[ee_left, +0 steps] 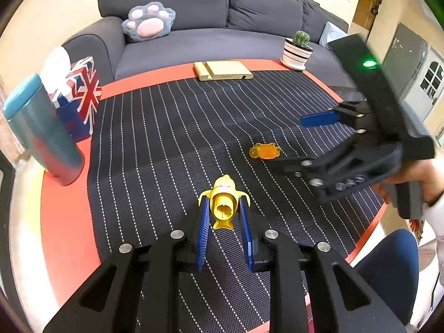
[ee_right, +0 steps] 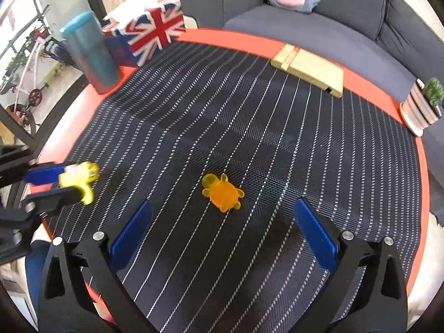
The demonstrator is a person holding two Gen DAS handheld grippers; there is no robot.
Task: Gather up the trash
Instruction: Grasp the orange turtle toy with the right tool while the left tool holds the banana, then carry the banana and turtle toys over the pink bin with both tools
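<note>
My left gripper (ee_left: 223,202) is shut on a yellow banana-shaped toy (ee_left: 224,202), held between its blue pads above the striped mat (ee_left: 166,144). From the right wrist view the same toy (ee_right: 80,180) shows at the left edge, in the left gripper (ee_right: 59,183). A small orange turtle toy (ee_right: 222,190) lies on the mat, ahead of and between the wide-apart blue pads of my right gripper (ee_right: 222,213), which is open and holds nothing. In the left wrist view the turtle (ee_left: 265,150) lies just left of the right gripper (ee_left: 288,144).
A red table (ee_left: 66,222) bears the mat. A teal tumbler (ee_left: 41,130) and a Union Jack tissue box (ee_left: 80,97) stand at its left, a wooden stand (ee_left: 222,70) and a potted cactus (ee_left: 298,50) at the far edge. A grey sofa (ee_left: 194,41) lies behind. A blue chair (ee_left: 394,266) stands near right.
</note>
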